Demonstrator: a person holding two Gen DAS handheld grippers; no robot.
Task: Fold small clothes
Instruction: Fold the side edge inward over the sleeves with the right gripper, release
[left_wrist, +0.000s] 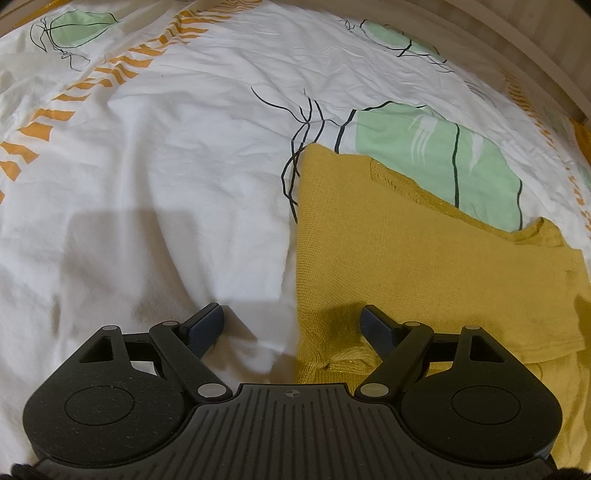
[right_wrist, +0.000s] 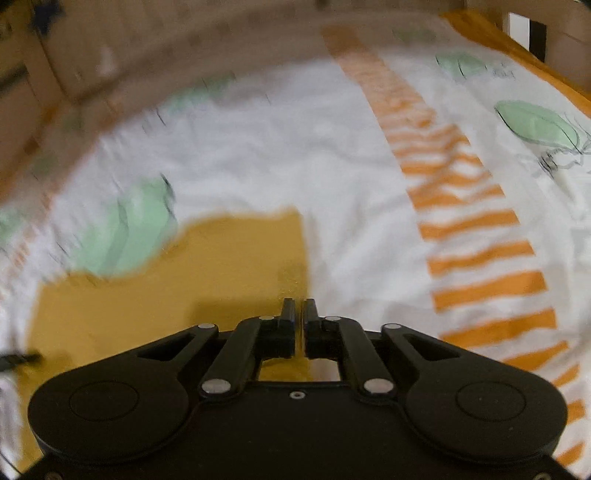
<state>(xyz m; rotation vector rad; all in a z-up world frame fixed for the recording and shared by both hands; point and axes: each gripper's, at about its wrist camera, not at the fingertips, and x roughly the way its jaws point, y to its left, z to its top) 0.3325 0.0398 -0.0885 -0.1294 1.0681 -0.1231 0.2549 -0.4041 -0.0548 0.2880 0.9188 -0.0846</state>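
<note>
- Left wrist view: left claw (left_wrist: 291, 326) spread wide, empty, straddling the near left edge of the mustard knit garment (left_wrist: 424, 266).
- Garment lies on the bed sheet (left_wrist: 166, 184), apparently partly folded, layers overlapping.
- Right claw (right_wrist: 299, 314) nearly closed over the garment's right edge; grip uncertain, view blurred.
- Judgement: further folds remain.

A mustard-yellow knit sweater (left_wrist: 424, 258) lies flat on the bed, partly folded with one layer over another. Its left edge runs straight, its far edge slants, and the knit bunches slightly at the near corner.
</note>
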